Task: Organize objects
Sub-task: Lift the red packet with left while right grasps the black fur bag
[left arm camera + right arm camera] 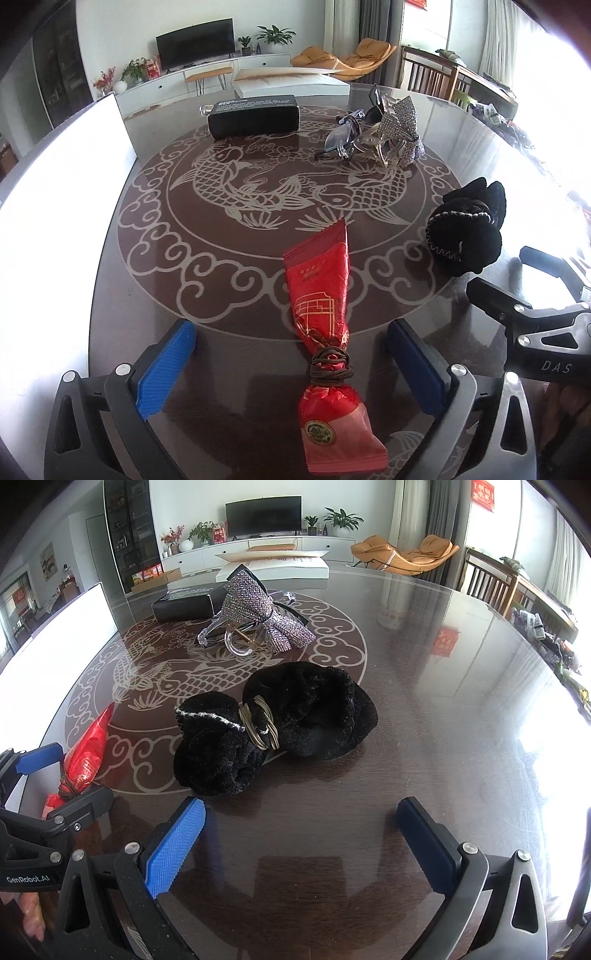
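Note:
A bundle of red packets (325, 295), tied with a brown cord, lies flat on the dark patterned table (221, 266). My left gripper (291, 332) is open around it, with a clear gap between each blue pad and the bundle. In the right wrist view the same red bundle (88, 746) sits at the far left. My right gripper (302, 805) is open with nothing between its fingers, just short of two black velvet scrunchies (280, 723) joined by a gold knot.
Further back are a rhinestone bow clip (258, 616), dark glasses (343, 133) and a long black box (253, 114). A white board (55, 221) runs along the table's left side. The right gripper's black frame (517, 295) stands close on my left gripper's right.

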`<state>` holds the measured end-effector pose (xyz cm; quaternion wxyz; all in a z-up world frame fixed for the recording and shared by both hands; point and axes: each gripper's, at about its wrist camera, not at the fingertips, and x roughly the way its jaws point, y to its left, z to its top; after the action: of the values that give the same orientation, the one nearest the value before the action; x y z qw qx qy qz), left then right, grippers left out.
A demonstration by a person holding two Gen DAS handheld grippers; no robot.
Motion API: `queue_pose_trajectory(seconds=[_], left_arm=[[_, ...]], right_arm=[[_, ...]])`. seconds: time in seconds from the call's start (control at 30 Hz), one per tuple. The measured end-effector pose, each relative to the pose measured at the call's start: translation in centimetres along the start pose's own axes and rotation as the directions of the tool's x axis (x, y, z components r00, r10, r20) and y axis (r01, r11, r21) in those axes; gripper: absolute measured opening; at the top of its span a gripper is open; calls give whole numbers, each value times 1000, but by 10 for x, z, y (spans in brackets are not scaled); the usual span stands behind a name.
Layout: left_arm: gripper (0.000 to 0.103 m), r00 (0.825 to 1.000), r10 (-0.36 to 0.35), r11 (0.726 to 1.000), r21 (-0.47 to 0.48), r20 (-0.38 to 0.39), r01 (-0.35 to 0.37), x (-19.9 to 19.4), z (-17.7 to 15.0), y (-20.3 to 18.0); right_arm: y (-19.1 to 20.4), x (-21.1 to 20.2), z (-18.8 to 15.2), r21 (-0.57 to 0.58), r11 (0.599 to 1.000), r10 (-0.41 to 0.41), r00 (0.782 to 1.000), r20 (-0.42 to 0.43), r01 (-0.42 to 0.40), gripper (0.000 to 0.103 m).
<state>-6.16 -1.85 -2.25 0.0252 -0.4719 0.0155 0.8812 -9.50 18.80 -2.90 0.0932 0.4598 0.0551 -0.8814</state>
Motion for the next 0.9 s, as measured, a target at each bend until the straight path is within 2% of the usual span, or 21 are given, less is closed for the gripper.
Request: queue_pose_trajectory(seconds=[0.27, 0.4, 0.47, 0.5, 0.53, 0.57, 0.6, 0.63, 0.67, 0.73, 0.83, 0.9], left_arm=[[103, 1000, -8, 1000, 5, -28, 8, 1, 1, 1], [103, 995, -27, 999, 36, -93, 30, 1, 3, -3], [103, 997, -27, 998, 48, -69, 30, -1, -2, -3], [93, 999, -29, 998, 51, -45, 31, -4, -4, -3], [75, 999, -33, 998, 59, -22, 34, -8, -5, -5], [63, 999, -38, 997, 69, -6, 38, -11, -5, -6], [36, 999, -43, 996, 79, 3, 42, -13, -4, -7], [24, 999, -49, 995, 85, 3, 49, -13, -2, -7], [23, 999, -55, 995, 78, 2, 54, -13, -2, -6], [21, 997, -71, 996, 54, 11, 70, -15, -4, -1], [21, 995, -91, 995, 33, 34, 90, -21, -14, 4], [21, 994, -96, 995, 30, 49, 95, -25, -22, 4]], right_arm=[[0, 0, 0, -1, 1000, 0, 1000, 0, 0, 103], [0, 0, 0, -1, 1000, 0, 1000, 0, 0, 103], [0, 0, 0, -1, 1000, 0, 1000, 0, 0, 103], [0, 0, 0, -1, 1000, 0, 1000, 1, 0, 103], [0, 0, -1, 0, 1000, 0, 1000, 2, 0, 103], [-1, -1, -1, 0, 1000, 2, 1000, 3, -2, 103], [-2, -2, -2, 1, 1000, 11, 1000, 5, -11, 103], [-5, -5, -3, 9, 999, 36, 999, 7, -36, 103], [-11, -9, -5, 31, 997, 71, 997, 11, -71, 103], [-31, -18, -11, 150, 979, 136, 991, 20, -137, 103], [-70, -33, -18, 393, 895, 212, 976, 40, -211, 103], [-83, -32, -10, 492, 843, 247, 969, 10, -220, 103]])
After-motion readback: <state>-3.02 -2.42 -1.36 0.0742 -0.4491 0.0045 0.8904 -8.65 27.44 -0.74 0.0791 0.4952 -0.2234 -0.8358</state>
